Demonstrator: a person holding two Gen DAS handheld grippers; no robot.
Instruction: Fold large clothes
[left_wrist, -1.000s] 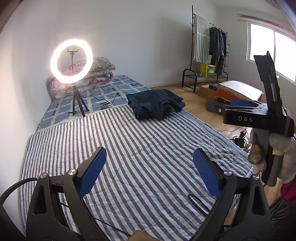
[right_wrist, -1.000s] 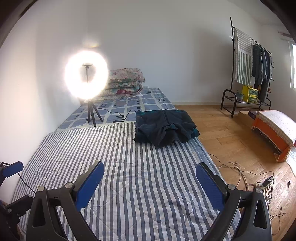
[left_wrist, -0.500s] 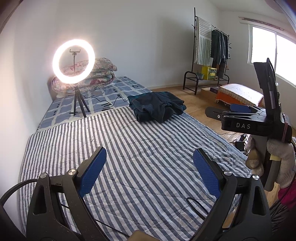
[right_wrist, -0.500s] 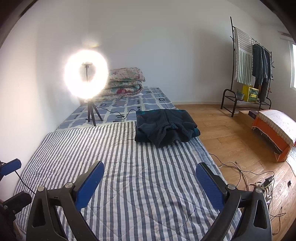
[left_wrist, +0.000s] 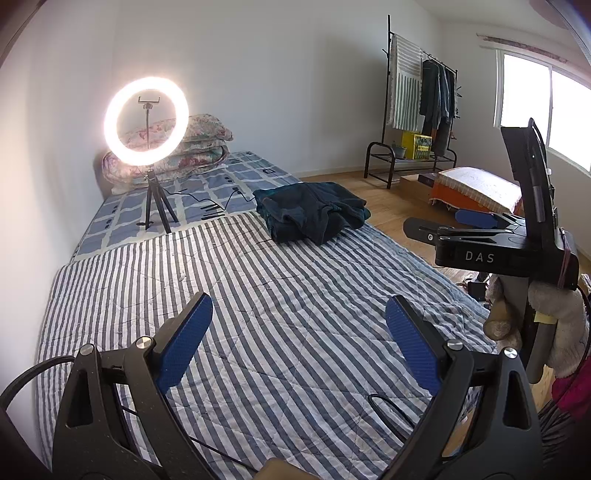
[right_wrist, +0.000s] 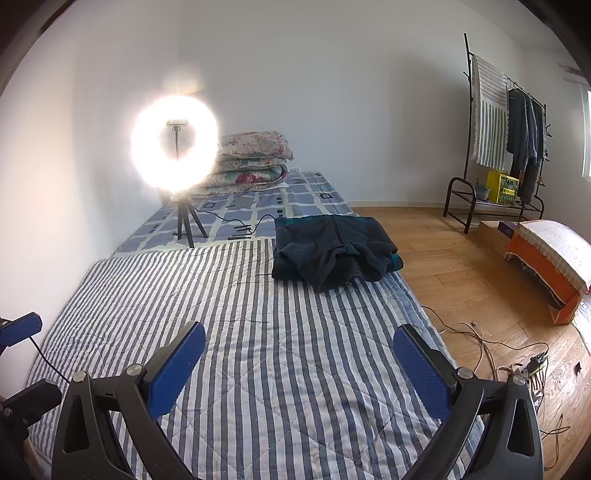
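We hold both claws above the near end of the bed (right_wrist: 280, 369), whose quilt carries blue-grey and white stripes. Going left to right in the left wrist view: a lit ring light (left_wrist: 146, 122) stands on a small black tripod on the far, checked part of the bed, close to the left wall, with a stack of folded floral quilts (left_wrist: 199, 147) behind it. Our left claw (left_wrist: 299, 339) is released, its blue-padded fingers (left_wrist: 184, 339) spread wide and holding nothing, with only the striped quilt showing between them. Farther along, well apart from both claws, the dark teal garment (left_wrist: 314, 210) lies in a rumpled heap near the right edge of the bed, where the striped quilt meets the checked sheet. Against the far wall stands a black clothes rack (left_wrist: 417, 110) hung with a striped cloth and dark clothing. At the right edge, our right claw (left_wrist: 469, 221) is seen from the side, its body marked DAS.

In the right wrist view, the right claw (right_wrist: 299, 354) is likewise released, fingers wide apart and empty, pointing toward the dark teal garment (right_wrist: 332, 247). Cables (right_wrist: 491, 343) trail over the wooden floor to the right of the bed.
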